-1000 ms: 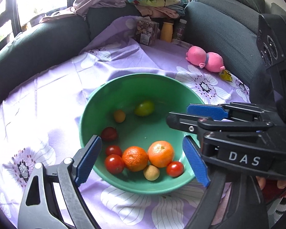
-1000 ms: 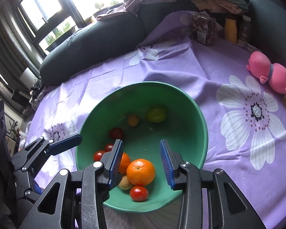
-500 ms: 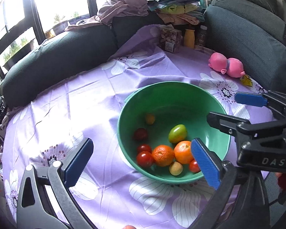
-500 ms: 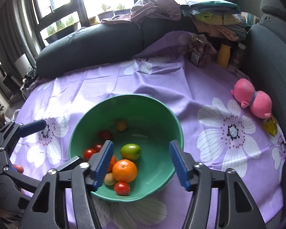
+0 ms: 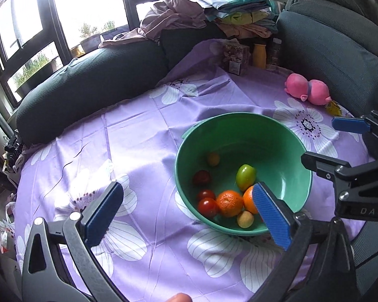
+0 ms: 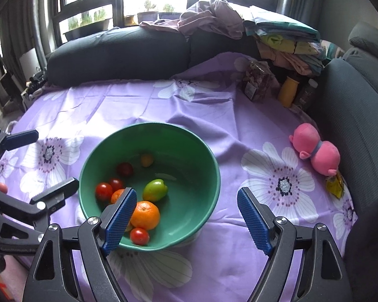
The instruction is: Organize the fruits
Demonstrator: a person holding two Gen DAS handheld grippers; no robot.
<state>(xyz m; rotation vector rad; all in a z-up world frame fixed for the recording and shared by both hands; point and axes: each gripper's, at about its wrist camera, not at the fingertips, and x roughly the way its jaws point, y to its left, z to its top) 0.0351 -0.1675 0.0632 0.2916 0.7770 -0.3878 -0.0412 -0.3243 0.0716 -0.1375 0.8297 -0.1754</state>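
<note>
Wrapping round the far and right sides of the scene, a dark grey sofa point(image 6: 118, 52) backs a table under a lilac cloth point(image 5: 138, 136) printed with white flowers. On the sofa's corner sits a heap of folded clothes point(image 6: 282, 40).

Near the cloth's front edge stands a green bowl point(image 6: 189, 146), and all the fruit lies inside it: two oranges point(image 6: 146, 215) touching each other at the near wall, a green fruit point(image 6: 155, 190) just behind them, four red tomatoes point(image 6: 103, 191) (one against the near rim, one apart toward the far side), a small yellow fruit point(image 5: 245, 219) beside the oranges and a small orange-yellow one point(image 6: 147, 159) at the back.

Both grippers hover above the cloth with nothing between their blue pads. The left gripper point(image 5: 186, 216) is spread wide, its right finger overlapping the bowl's near rim in its own view. The right gripper point(image 6: 186, 216) is equally splayed, straddling the bowl's right half.

A pink plush toy point(image 6: 315, 153) lies on the cloth against the right-hand sofa cushion, with a yellow packet point(image 6: 335, 186) at its near end. At the far corner stand a patterned box point(image 6: 257, 83) and a yellow bottle point(image 6: 288, 90).

Only the left wrist view catches the white letters "DAS" on the right gripper's body; the box's label is too small to read. Only the right wrist view shows the potted plants point(image 6: 148, 12) on the sill head-on.
</note>
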